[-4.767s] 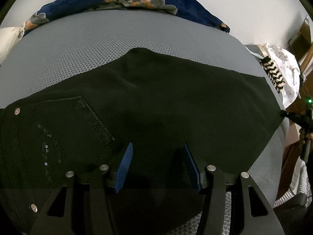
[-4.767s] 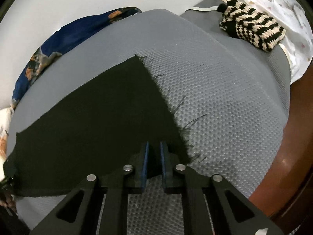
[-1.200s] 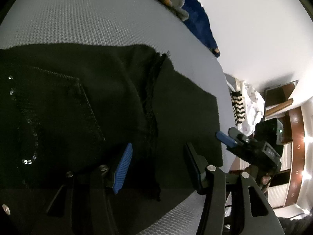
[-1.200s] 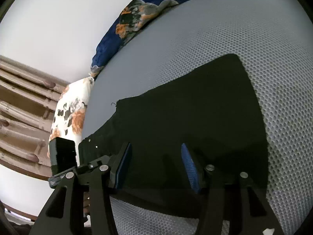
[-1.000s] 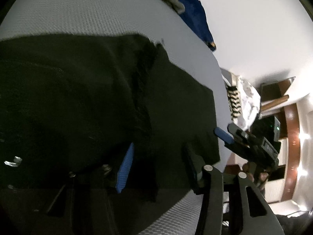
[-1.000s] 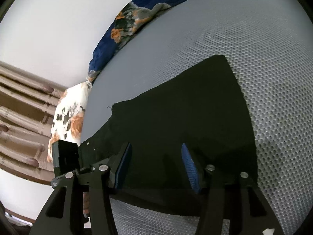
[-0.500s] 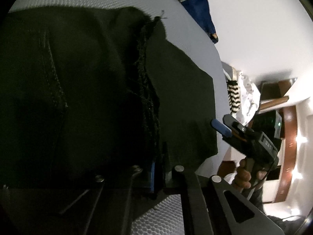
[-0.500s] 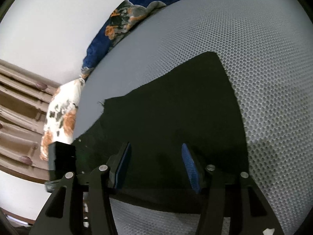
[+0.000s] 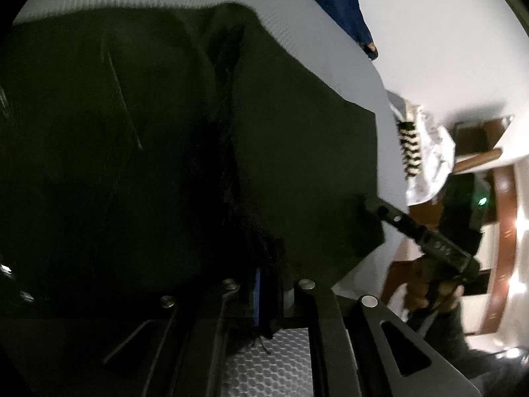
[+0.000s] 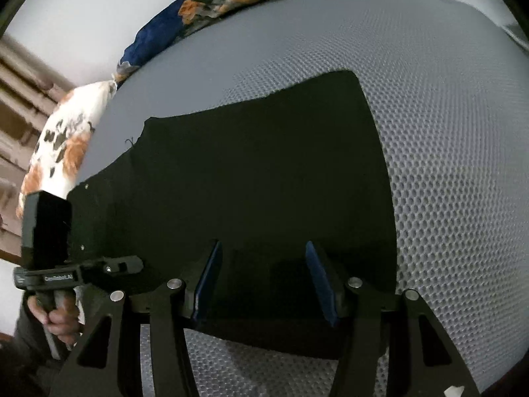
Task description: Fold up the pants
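Note:
The black pants (image 10: 258, 172) lie folded across on the grey mesh mattress (image 10: 446, 125). In the left wrist view the pants (image 9: 297, 152) fill most of the frame, with a frayed hem edge running down the middle. My left gripper (image 9: 267, 294) is shut on that frayed hem at the near edge. My right gripper (image 10: 264, 281) is open, its blue pads either side of the near folded edge of the pants. It also shows in the left wrist view (image 9: 373, 203) at the pants' right corner. The left gripper shows in the right wrist view (image 10: 132, 264).
A dark blue floral blanket (image 10: 211, 6) lies along the far side by the white wall. A floral pillow (image 10: 59, 145) is at the left. A striped black-and-white knit (image 9: 410, 152) and white cloth (image 9: 433, 165) lie at the mattress's right end, with wooden furniture beyond.
My left gripper went from open over the pants to shut on the frayed hem. My right gripper stayed open and moved in toward the pants' corner.

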The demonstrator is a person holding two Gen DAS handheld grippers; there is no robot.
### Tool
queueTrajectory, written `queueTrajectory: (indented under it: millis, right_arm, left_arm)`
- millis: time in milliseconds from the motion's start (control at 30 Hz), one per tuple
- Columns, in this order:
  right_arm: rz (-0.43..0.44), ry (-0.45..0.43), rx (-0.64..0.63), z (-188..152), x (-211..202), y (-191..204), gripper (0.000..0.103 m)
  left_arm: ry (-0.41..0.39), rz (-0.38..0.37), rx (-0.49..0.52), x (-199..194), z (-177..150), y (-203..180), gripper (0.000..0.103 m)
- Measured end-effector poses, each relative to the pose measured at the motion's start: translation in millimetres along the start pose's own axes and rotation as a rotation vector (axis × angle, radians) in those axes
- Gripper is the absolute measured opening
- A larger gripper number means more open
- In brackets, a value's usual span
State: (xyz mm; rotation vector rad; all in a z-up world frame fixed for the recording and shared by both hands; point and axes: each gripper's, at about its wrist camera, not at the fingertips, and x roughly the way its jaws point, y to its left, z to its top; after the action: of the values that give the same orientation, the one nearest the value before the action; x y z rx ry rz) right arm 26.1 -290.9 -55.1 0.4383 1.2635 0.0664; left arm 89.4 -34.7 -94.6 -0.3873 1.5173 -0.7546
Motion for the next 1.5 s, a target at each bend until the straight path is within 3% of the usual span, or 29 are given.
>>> queueTrajectory:
  millis: [67, 133, 300, 433, 667, 933, 1067, 1333, 1500]
  right_arm:
    - [-0.039, -0.035, -0.028, 8.2, -3.9, 4.2, 0.050]
    - [-0.088, -0.081, -0.066, 19.2, -8.2, 7.7, 0.050]
    - [-0.159, -0.132, -0.096, 52.9, -4.5, 6.7, 0.048]
    - [-0.201, -0.129, -0.089, 70.6, 5.4, -1.1, 0.043]
    - [-0.204, -0.086, -0.057, 82.4, 24.5, -14.9, 0.035]
    - [-0.226, -0.086, -0.067, 82.5, 26.1, -10.8, 0.035]
    - [-0.245, -0.091, -0.074, 81.6, 21.9, -5.1, 0.037]
    - [-0.236, -0.134, -0.092, 71.6, -1.3, 10.1, 0.038]
    - [-0.228, -0.113, -0.086, 52.6, -11.1, 12.4, 0.040]
  left_arm:
    - [-0.044, 0.090, 0.059, -10.2, 2.3, -8.9, 0.024]
    - [-0.126, 0.180, 0.142, -21.5, 5.5, -22.4, 0.030]
    - [-0.257, 0.249, 0.230, -33.7, 26.5, -40.2, 0.040]
    - [-0.296, 0.275, 0.266, -16.4, 52.8, -51.6, 0.041]
    - [-0.214, 0.313, 0.260, 14.5, 85.5, -35.5, 0.041]
    - [-0.232, 0.344, 0.313, 15.1, 75.7, -41.0, 0.041]
    - [-0.223, 0.408, 0.317, 9.5, 61.4, -46.2, 0.042]
    - [-0.250, 0.423, 0.335, -4.0, 10.7, -55.1, 0.042]
    - [-0.210, 0.446, 0.376, -3.7, -14.1, -56.6, 0.049]
